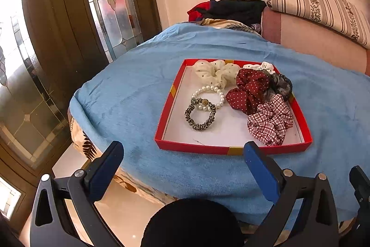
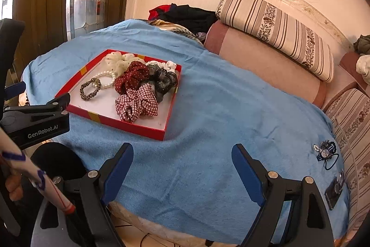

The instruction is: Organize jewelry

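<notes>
Still outside the red tray [image 2: 129,125], I'm eyeing the beaded blue hair tie [image 2: 325,152], which is lying on the blue blanket [image 2: 208,131] well to the right of that tray. I'm judging it light and floppy, its ornament snaggy, so I'm planning to pinch the elastic loop. My right gripper [image 2: 182,168] is hanging spread wide and empty; my left gripper [image 1: 182,162] is likewise gaping, holding nothing.
</notes>
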{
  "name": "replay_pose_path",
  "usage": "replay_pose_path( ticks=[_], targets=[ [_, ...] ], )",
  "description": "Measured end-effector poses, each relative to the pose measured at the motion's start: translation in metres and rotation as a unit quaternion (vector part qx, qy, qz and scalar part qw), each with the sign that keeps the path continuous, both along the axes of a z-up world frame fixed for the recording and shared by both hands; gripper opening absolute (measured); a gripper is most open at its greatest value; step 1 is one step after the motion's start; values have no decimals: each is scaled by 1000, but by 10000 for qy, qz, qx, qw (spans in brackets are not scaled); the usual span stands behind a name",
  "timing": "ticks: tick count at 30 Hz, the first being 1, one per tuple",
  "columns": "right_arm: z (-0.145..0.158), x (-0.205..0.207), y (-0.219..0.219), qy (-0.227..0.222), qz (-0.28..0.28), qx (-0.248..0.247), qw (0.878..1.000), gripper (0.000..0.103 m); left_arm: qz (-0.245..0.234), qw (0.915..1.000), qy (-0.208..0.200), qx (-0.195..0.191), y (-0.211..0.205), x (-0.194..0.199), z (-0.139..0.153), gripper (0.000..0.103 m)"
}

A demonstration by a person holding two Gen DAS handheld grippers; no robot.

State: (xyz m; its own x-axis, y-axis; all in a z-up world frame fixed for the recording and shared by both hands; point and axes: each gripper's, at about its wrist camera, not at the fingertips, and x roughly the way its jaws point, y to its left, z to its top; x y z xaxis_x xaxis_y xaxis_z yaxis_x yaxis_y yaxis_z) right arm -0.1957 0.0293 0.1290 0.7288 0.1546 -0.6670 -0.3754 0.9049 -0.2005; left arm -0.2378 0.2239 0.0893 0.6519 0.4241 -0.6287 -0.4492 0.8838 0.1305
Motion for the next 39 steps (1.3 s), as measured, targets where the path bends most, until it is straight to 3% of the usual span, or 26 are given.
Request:
replay_pose_path(
  ticks=[39],
  targets=[
    [-20,0,7,261,66,-159,9995,90,15,9999,144,-87,7,2,-9,103]
  ],
)
